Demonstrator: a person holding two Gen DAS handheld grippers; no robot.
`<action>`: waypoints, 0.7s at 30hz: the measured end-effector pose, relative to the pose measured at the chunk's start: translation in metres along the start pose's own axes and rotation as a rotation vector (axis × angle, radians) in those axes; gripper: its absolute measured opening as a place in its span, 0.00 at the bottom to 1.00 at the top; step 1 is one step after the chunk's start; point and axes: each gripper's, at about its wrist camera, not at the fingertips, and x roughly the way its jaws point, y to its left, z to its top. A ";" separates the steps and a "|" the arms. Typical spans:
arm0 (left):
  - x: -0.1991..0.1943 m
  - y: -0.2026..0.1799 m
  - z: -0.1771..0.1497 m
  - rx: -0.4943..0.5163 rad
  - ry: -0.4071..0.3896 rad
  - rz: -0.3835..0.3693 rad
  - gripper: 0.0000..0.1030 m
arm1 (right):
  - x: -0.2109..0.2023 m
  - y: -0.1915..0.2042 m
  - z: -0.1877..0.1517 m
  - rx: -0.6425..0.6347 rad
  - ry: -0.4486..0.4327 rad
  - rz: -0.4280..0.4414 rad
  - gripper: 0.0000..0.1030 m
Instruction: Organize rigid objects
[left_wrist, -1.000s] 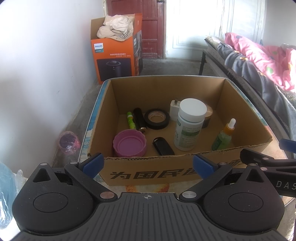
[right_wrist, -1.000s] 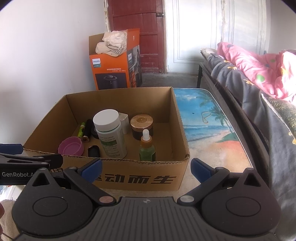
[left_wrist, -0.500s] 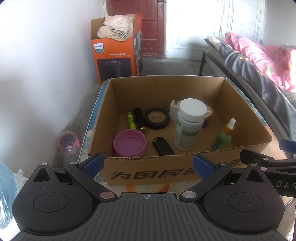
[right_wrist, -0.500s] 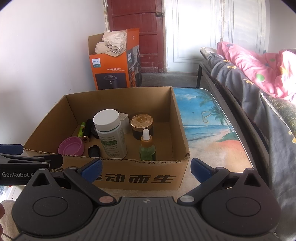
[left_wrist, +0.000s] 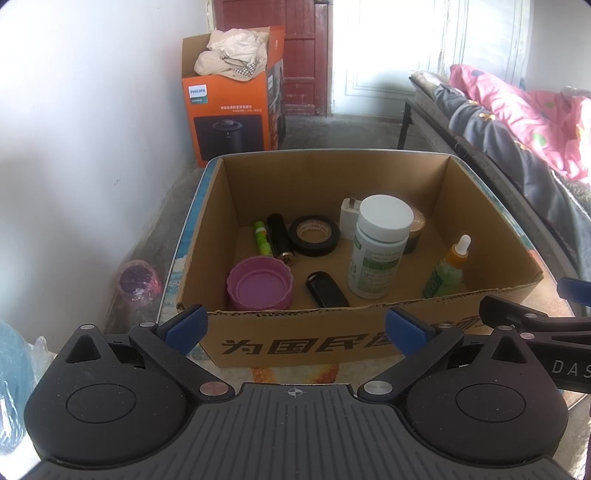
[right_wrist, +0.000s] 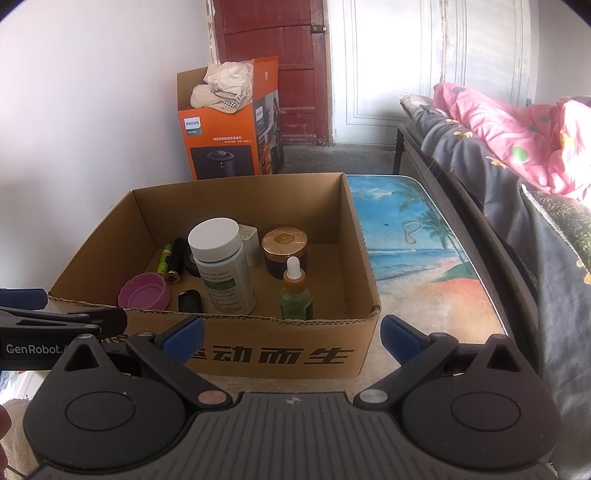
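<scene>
Both grippers, left (left_wrist: 293, 326) & right (right_wrist: 291, 334), spread, empty, near the cardboard box (left_wrist: 369, 345); reaching in could topple the upright dropper bottle (right_wrist: 295, 291) at near right wall.

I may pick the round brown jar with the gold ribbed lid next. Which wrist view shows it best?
The right wrist view: the round brown jar with the gold ribbed lid shows lid and body, unobstructed. In the left wrist view only a sliver shows behind the tall white-capped bottle.
</scene>
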 end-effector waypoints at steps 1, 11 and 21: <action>0.000 0.000 0.000 0.000 0.000 0.000 1.00 | 0.000 0.000 0.000 -0.001 -0.001 -0.001 1.00; -0.001 0.000 0.000 -0.001 0.001 0.000 1.00 | 0.000 0.001 -0.001 0.002 0.000 0.002 1.00; -0.002 0.000 0.000 -0.001 -0.001 0.000 1.00 | -0.001 0.003 -0.002 0.005 -0.001 0.000 1.00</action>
